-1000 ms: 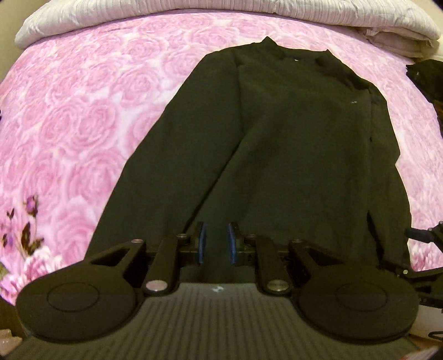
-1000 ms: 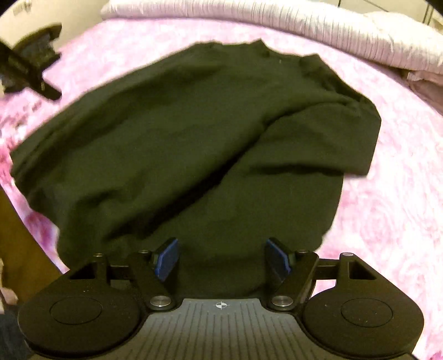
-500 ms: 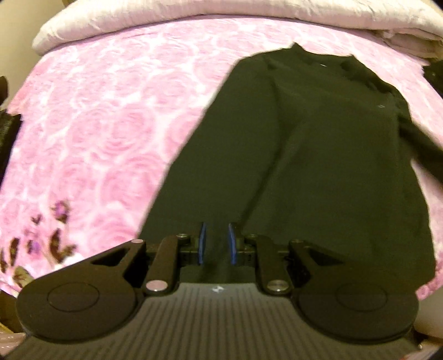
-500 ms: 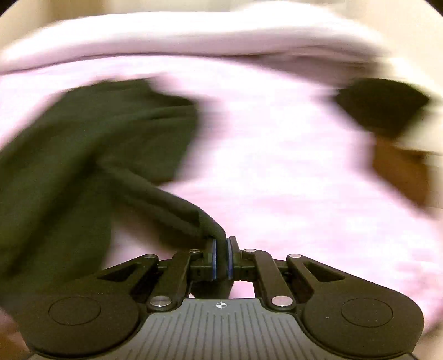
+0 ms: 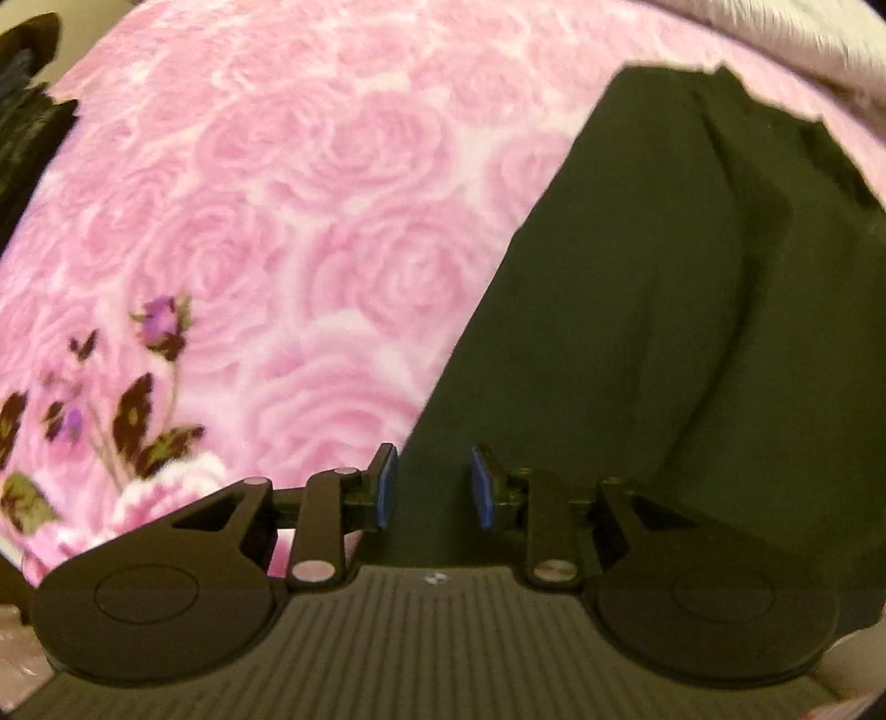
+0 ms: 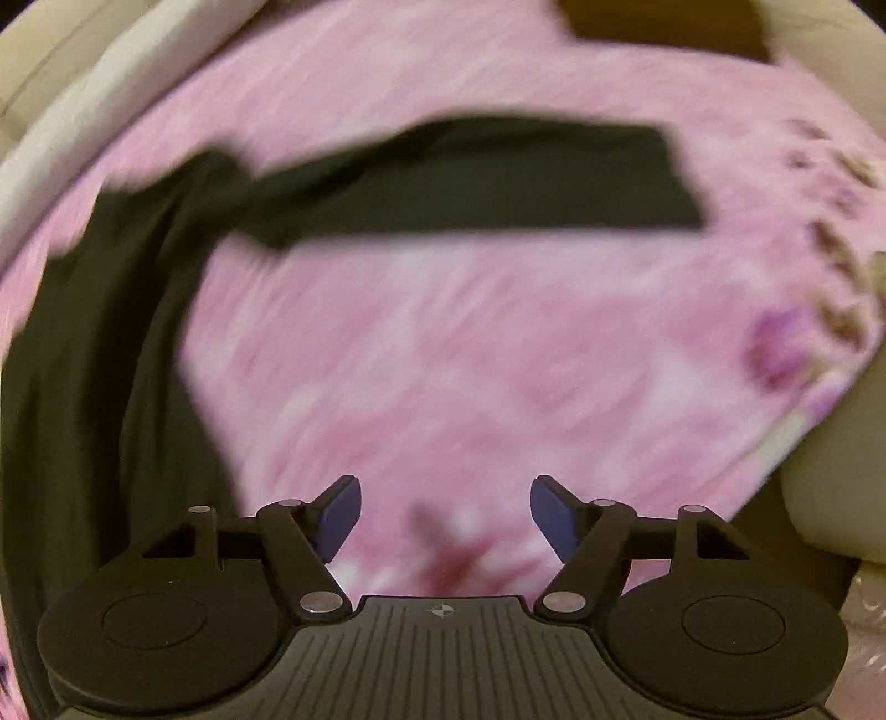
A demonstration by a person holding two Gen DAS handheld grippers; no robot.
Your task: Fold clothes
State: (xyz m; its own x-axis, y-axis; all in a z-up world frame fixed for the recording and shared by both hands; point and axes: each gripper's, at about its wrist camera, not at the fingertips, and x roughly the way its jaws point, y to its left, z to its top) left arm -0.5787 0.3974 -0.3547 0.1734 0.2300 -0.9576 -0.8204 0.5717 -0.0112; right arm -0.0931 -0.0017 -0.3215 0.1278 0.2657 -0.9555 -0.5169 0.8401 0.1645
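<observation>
Lying flat on the bed, the dark shirt (image 5: 664,310) fills the space ahead and to the right of the left hand-held gripper (image 5: 433,487). Its hem edge runs down to the gap between the two blue pads (image 5: 387,487), and the cloth is seen behind that gap, but the pads stand a little apart and do not press it. Whether they touch the fabric I cannot tell. The collar end of the shirt is far ahead of this hand-held gripper, near the pale striped pillow (image 5: 803,50).

In the right wrist view, which is blurred, the shirt body (image 6: 99,360) is to the left of the right hand-held gripper (image 6: 446,515), and one sleeve (image 6: 487,183) stretches out straight across the bed, well ahead of it. The jaws of this hand-held gripper are spread wide and hold nothing; only bedcover shows between them.

The pink rose-print bedcover (image 5: 277,221) lies under everything, with a darker flower motif (image 5: 138,399) to the left of the left hand-held gripper.
</observation>
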